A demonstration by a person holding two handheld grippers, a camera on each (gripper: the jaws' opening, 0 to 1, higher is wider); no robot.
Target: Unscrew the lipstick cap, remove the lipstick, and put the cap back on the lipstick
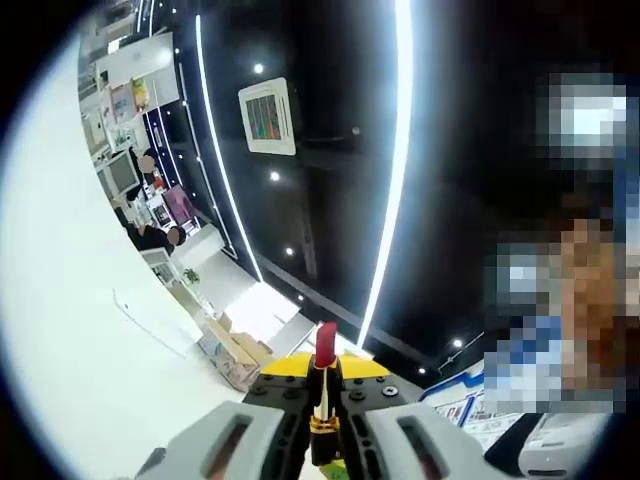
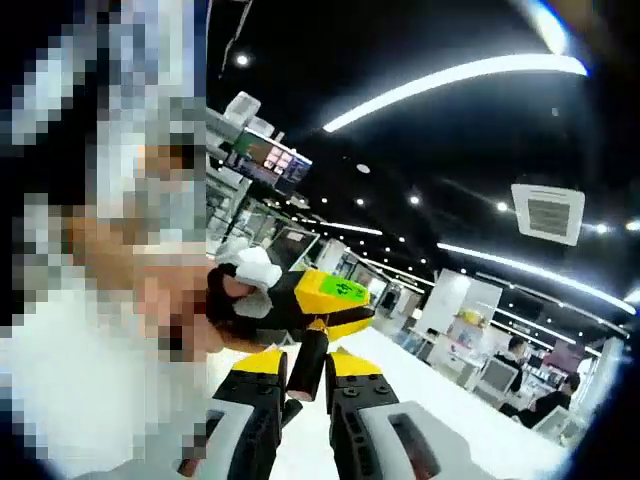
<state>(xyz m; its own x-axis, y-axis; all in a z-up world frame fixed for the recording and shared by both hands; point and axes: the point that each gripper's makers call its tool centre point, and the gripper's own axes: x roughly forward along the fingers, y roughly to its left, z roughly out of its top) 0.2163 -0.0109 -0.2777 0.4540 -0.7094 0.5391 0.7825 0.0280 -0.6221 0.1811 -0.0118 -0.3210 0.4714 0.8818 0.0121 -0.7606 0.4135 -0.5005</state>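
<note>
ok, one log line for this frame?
left gripper: shut on lipstick, red bullet exposed | right gripper: shut on cap | cap: off lipstick | both raised toward ceiling

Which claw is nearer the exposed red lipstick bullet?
Left. The left claw grips the lipstick itself; the right claw holds the dark cap.

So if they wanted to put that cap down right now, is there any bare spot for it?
Probably the white surface right of the cap, before the far desks; it looks bare. It is crowded straight ahead, where the left gripper with the lipstick sits close to the right gripper. Both views tilt toward the ceiling.
</note>
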